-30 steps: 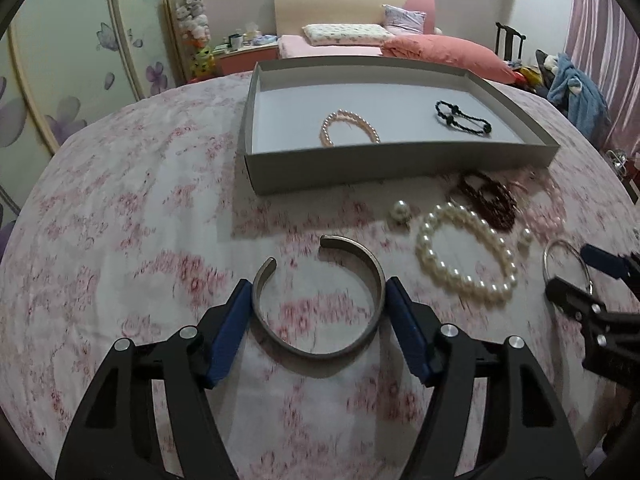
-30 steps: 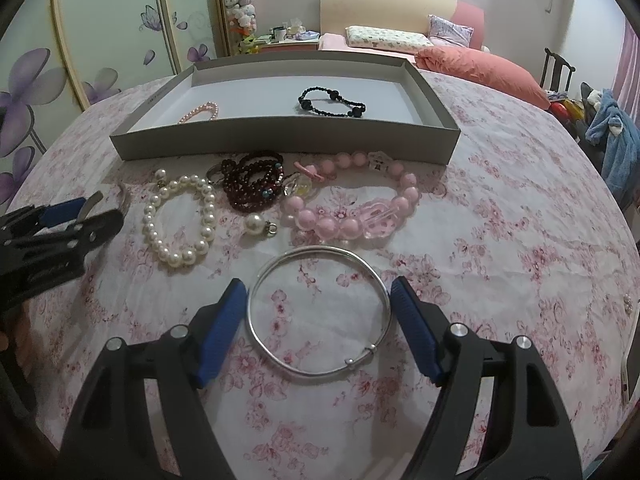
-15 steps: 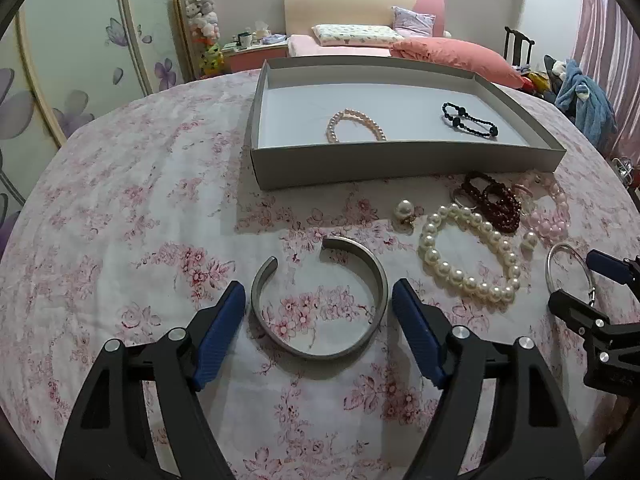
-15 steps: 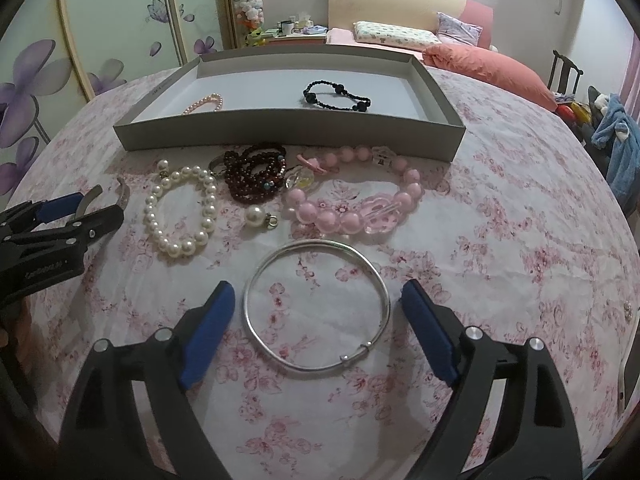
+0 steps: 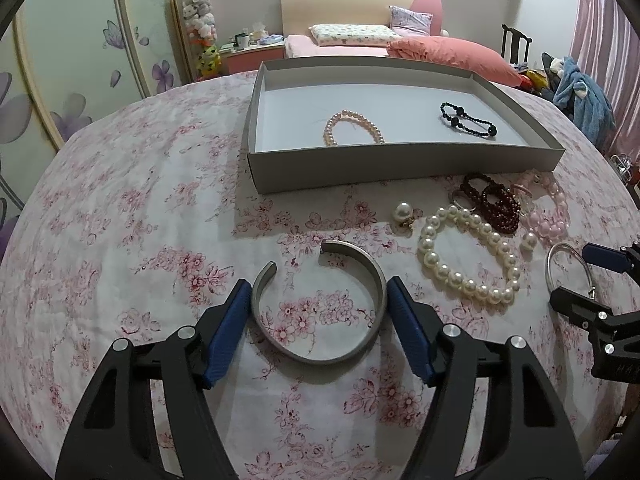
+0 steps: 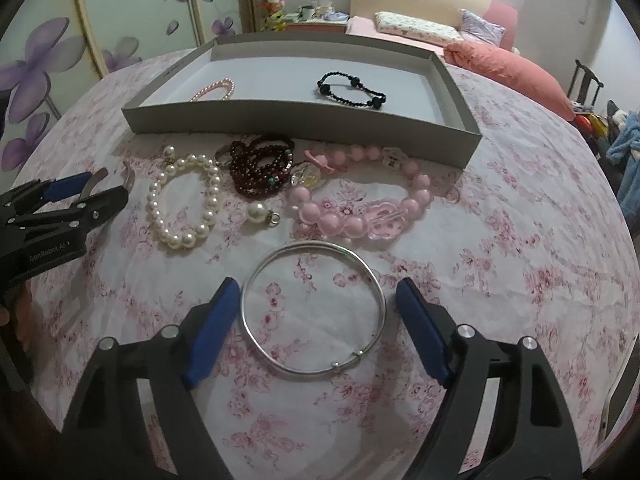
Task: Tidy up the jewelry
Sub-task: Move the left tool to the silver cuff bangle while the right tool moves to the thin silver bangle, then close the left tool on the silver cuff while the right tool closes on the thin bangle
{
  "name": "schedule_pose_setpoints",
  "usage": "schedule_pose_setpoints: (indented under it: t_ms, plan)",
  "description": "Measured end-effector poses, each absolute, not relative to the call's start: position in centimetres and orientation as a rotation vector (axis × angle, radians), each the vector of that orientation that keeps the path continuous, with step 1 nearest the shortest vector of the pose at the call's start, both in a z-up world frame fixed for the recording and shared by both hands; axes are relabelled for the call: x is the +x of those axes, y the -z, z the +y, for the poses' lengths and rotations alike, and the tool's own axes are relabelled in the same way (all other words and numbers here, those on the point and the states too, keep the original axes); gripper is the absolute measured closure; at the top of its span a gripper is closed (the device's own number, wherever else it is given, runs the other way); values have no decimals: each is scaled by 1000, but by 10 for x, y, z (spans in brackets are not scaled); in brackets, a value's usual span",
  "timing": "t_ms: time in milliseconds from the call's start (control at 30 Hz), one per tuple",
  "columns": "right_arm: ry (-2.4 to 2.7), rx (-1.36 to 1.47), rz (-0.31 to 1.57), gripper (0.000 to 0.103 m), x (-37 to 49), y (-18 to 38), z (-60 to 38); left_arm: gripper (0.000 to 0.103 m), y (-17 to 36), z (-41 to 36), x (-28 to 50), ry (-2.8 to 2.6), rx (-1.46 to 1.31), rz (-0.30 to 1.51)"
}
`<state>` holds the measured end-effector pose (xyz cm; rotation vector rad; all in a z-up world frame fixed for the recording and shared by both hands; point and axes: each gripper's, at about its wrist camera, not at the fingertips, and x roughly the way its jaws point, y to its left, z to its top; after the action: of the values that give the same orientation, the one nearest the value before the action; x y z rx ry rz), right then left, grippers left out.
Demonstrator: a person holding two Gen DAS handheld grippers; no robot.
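A grey tray (image 5: 400, 162) (image 6: 304, 122) holds a small pink pearl bracelet (image 5: 354, 130) and a black bead bracelet (image 5: 468, 120). On the floral cloth in front lie a white pearl bracelet (image 5: 466, 256) (image 6: 184, 204), dark red beads (image 5: 492, 202) (image 6: 262, 162), pink beads (image 6: 360, 208) and two loose pearl pendants (image 5: 404, 213) (image 6: 258, 213). My left gripper (image 5: 318, 302) is open, its blue pads on either side of an open silver cuff (image 5: 320, 304). My right gripper (image 6: 318, 312) is open around a thin silver bangle (image 6: 314, 308).
A bed with pink bedding (image 5: 400, 44) and a wardrobe with flower decals (image 5: 80, 60) stand behind the table. A chair with blue clothes (image 5: 580, 92) is at the right.
Both grippers pulled back and rose a little, then came in low again around the cuff and the bangle. The jewelry has not moved.
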<state>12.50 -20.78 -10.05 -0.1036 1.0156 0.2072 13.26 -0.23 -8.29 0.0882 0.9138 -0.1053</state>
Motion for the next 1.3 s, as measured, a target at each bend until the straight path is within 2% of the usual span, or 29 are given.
schedule_pose_setpoints:
  t_ms: [100, 567, 833, 933, 1033, 1100, 1300]
  plan:
    - [-226, -114, 1013, 31, 123, 99, -206, 35, 83, -4, 132, 107, 88, 906]
    - [-207, -42, 966, 32, 108, 98, -213, 36, 82, 3, 122, 131, 52, 891]
    - [-211, -151, 991, 31, 105, 97, -204, 35, 83, -3, 121, 126, 104, 908]
    - [-209, -141, 1002, 26, 107, 99, -207, 33, 84, -3, 121, 115, 107, 908]
    - [-224, -114, 1016, 26, 107, 100, -211, 33, 84, -3, 120, 114, 106, 905]
    - [-234, -124, 1019, 32, 105, 98, -209, 35, 84, -3, 118, 121, 106, 900]
    - [-239, -110, 1020, 32, 103, 97, -210, 36, 84, 0, 114, 134, 87, 896]
